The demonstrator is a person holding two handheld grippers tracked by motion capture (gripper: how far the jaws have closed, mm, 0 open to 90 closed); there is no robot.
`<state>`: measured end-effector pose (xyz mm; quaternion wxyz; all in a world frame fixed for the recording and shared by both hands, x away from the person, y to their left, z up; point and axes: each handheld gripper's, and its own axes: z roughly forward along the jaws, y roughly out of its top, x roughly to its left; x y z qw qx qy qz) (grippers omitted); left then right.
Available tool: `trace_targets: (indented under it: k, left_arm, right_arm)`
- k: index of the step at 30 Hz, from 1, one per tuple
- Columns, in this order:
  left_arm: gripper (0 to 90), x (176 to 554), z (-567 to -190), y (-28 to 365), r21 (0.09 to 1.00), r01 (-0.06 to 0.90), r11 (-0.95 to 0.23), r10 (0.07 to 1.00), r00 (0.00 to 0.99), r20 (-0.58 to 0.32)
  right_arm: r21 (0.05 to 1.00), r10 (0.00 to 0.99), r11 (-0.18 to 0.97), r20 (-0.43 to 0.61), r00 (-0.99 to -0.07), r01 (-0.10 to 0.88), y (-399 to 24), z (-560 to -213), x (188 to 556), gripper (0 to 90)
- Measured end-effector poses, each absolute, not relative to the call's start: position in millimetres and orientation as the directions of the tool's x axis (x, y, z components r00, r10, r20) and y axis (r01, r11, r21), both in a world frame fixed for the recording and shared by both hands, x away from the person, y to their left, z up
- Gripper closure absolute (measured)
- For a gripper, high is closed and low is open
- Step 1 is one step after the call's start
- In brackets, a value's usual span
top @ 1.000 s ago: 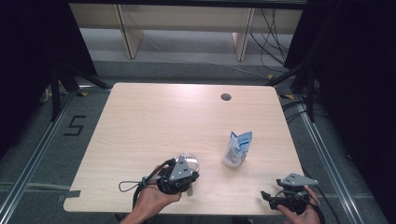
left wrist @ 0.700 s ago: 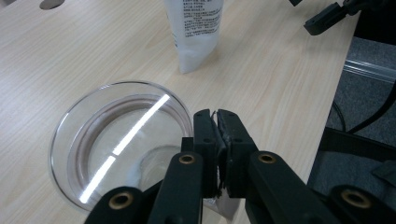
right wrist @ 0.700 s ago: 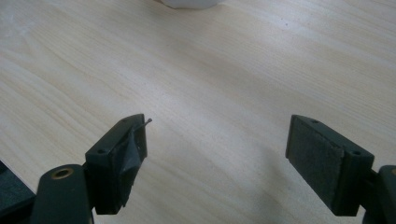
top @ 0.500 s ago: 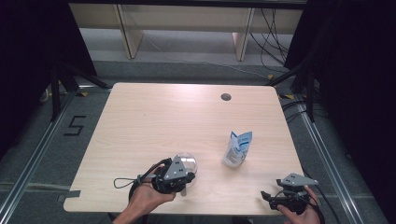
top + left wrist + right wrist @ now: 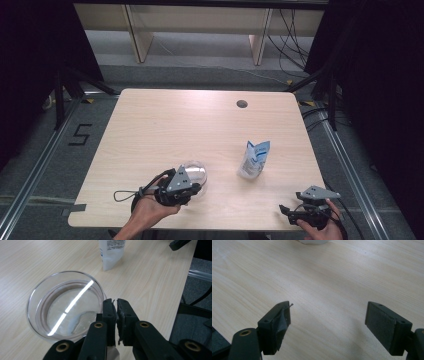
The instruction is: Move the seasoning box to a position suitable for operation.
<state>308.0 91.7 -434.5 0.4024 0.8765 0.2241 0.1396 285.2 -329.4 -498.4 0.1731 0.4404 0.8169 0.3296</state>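
While its mouth faces up, the glass bowl (image 5: 65,305) stands upright.

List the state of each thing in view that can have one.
Clear round glass bowl: upright, empty, rim pinched.
White and blue plastic pouch: standing upright, apart from the bowl.
Left hand-held gripper: shut on the bowl's rim, jaws just eased slightly.
Right hand-held gripper: open, nothing between its jaws.

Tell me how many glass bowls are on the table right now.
1. The glass bowl sits near the table's front edge, left of the white pouch, with the left gripper pinching its rim. Nothing seems hidden.
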Motion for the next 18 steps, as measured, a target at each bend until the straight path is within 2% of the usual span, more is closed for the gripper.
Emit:
trace_targets:
  k: [4,5,9,10,12,16,18]
  left_arm:
    - [81.2,304.1,-436.4,94.2,0.781,0.282,-0.558,0.524,0.849,0.068]
    - [77.3,302.4,-435.7,95.3,0.791,0.279,-0.545,0.532,0.844,0.069]
    - [72.5,292.0,-432.7,102.2,0.818,0.267,-0.510,0.549,0.833,0.070]
    - [71.6,285.2,-433.8,105.7,0.843,0.284,-0.456,0.574,0.818,0.035]
    - [70.5,282.4,-433.3,108.5,0.851,0.285,-0.441,0.581,0.814,0.028]
    - [58.1,273.7,-432.5,122.1,0.867,0.312,-0.388,0.630,0.777,0.002]
    - [55.9,271.9,-434.6,127.3,0.869,0.332,-0.366,0.656,0.755,-0.011]
  right_arm:
    - [0.689,0.840,0.376,0.030,-0.542,0.620,-327.8,-498.7,284.1,21.4]
    - [0.690,0.835,0.388,0.018,-0.550,0.611,-329.1,-498.5,285.1,21.4]
    - [0.691,0.834,0.388,0.018,-0.551,0.610,-329.2,-498.6,285.1,21.4]
    - [0.690,0.838,0.373,0.037,-0.545,0.620,-327.6,-499.4,284.3,21.4]
    - [0.689,0.838,0.373,0.037,-0.544,0.621,-327.5,-499.3,284.2,21.4]
    - [0.679,0.839,0.373,0.044,-0.542,0.633,-326.9,-498.9,284.2,21.4]
    - [0.685,0.833,0.380,0.037,-0.551,0.621,-327.2,-499.3,285.0,21.4]
